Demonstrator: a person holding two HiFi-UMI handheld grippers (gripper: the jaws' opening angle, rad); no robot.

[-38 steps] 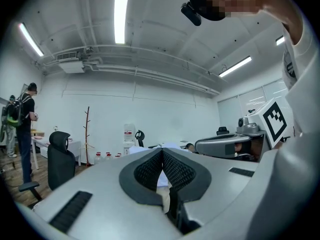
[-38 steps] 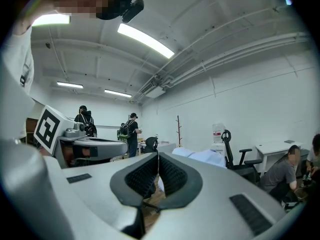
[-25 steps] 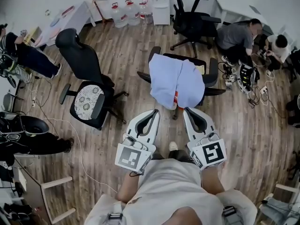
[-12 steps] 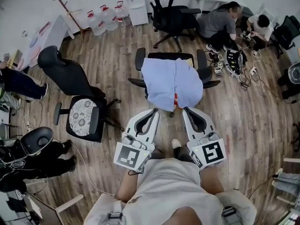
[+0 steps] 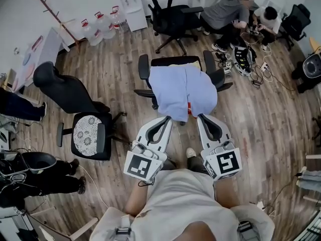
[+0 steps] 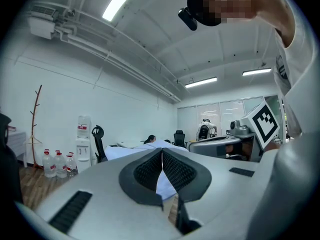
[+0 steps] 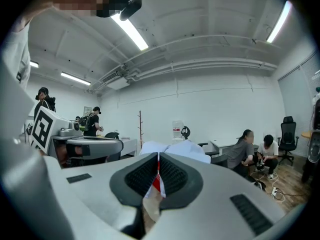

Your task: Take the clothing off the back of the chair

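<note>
A light blue garment [image 5: 181, 91] hangs over the back of a black office chair [image 5: 176, 62] in the middle of the head view; a small red patch shows at its lower hem. It also shows ahead as the garment [image 6: 145, 149] in the left gripper view and the garment [image 7: 175, 149] in the right gripper view. My left gripper [image 5: 166, 119] and right gripper [image 5: 200, 117] are held side by side just short of the hanging cloth, both pointing at it. Both are shut with nothing between the jaws.
A second black chair [image 5: 80, 112] with a patterned seat stands to the left. Another black chair [image 5: 168, 14] stands at the back, beside water bottles [image 5: 98, 26] and a dispenser. People sit on the wooden floor at the back right among cables [image 5: 251, 59]. Someone's legs lie at the far left.
The draped chair has drifted left and down in the head view as I turned and closed in. Both grippers keep their place in front of me and stay shut.
</note>
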